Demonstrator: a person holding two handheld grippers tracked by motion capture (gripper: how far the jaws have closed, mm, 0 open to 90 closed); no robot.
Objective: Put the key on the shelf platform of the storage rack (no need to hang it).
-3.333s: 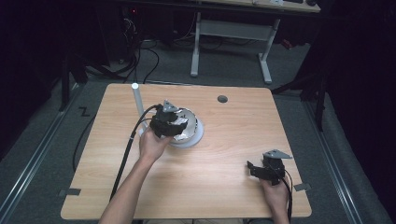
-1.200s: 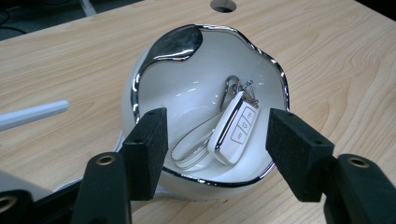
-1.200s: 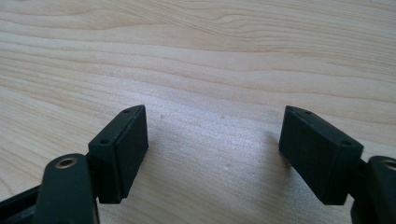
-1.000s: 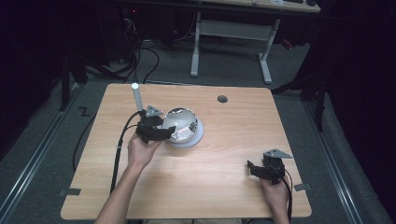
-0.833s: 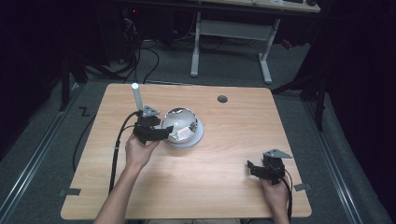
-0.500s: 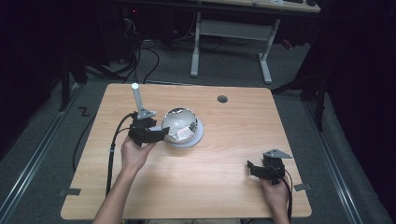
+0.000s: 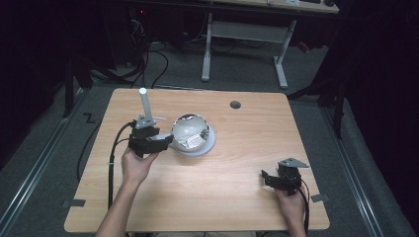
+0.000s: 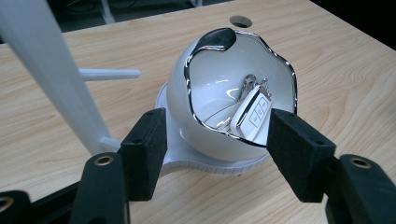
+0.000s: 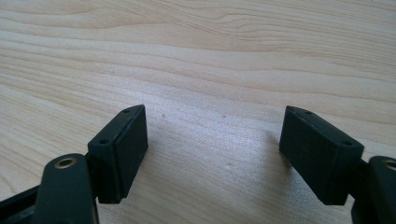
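Note:
A white round bowl (image 7: 190, 129) with a wavy chrome rim sits tilted on a white disc base (image 7: 211, 144) at the table's middle left. Inside it lies a white car key (image 8: 254, 111) with a metal ring. My left gripper (image 7: 167, 141) is just left of the bowl and points at it. In the left gripper view my left gripper (image 8: 217, 122) is open; the bowl (image 8: 187, 98) lies just beyond the pads, which do not press on it. My right gripper (image 7: 267, 177) rests at the front right, and in its own view my right gripper (image 9: 212, 116) is open over bare wood.
A white upright post (image 7: 144, 102) on a small foot stands close behind the left gripper; it is the white post (image 8: 51, 70) at the left of the left gripper view. A round cable hole (image 7: 235, 104) is at the back of the wooden table (image 7: 237, 158). Floor and desk legs lie beyond.
My left gripper has drawn back to the left, away from the bowl, with its jaws at the same width. The bowl, key and right gripper have stayed put.

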